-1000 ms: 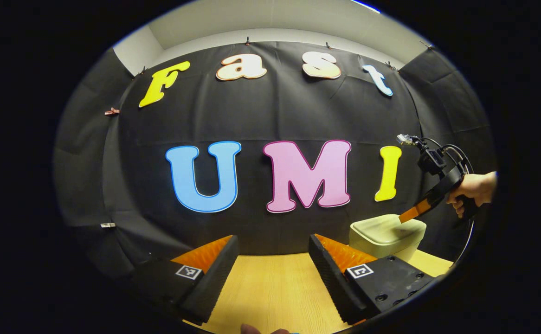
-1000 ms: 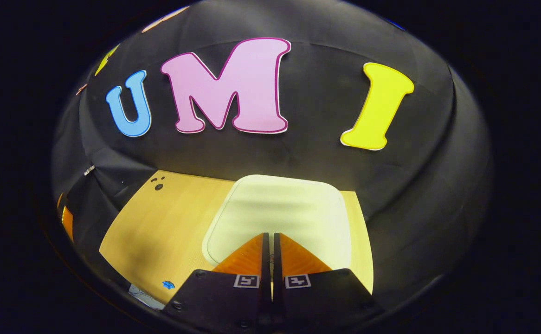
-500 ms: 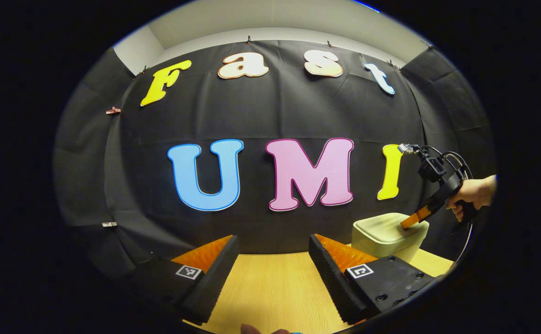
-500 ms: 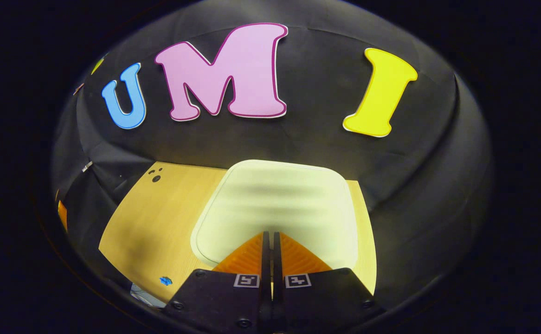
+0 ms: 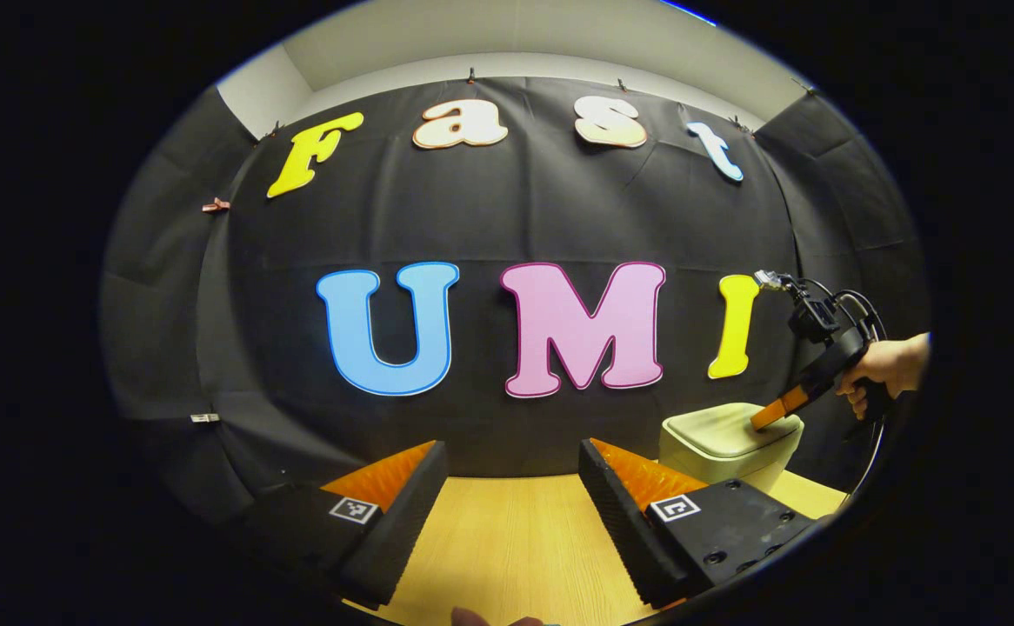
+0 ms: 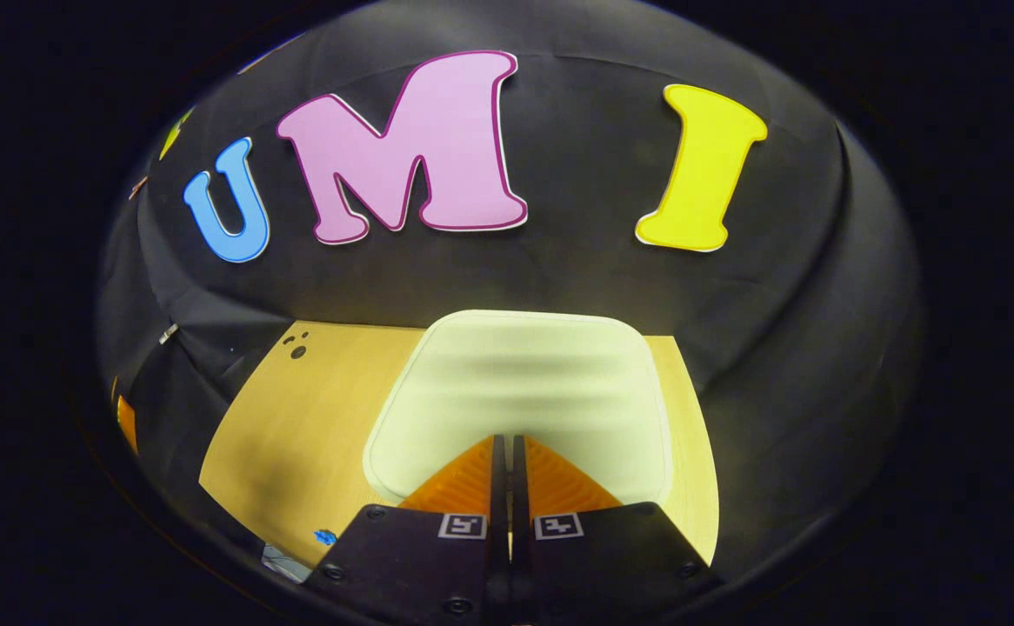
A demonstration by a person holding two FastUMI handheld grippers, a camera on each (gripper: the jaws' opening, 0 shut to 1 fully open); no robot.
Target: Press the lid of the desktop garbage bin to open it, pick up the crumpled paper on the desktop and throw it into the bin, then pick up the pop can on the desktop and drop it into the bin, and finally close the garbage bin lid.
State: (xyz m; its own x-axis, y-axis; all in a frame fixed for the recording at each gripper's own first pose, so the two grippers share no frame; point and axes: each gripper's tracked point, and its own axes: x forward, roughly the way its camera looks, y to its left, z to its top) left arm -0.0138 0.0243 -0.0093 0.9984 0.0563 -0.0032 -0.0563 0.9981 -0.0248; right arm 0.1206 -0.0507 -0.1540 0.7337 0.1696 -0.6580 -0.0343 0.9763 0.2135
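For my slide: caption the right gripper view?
Right gripper, fingers together, tip on the closed bin lid on the wooden table.

surface: light wood-grain table (image 6: 298, 417) | on it: pale lidded garbage bin (image 6: 520, 391), directly ahead of right gripper (image 6: 507, 443), far-right of left gripper (image 5: 511, 456) | small blue spot (image 6: 325, 536) near edge, lower-left of right gripper

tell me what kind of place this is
Likely a recording booth for handling demos: black cloth wall, a wooden desktop carrying a lidded bin, and a hand pressing the right gripper onto it.
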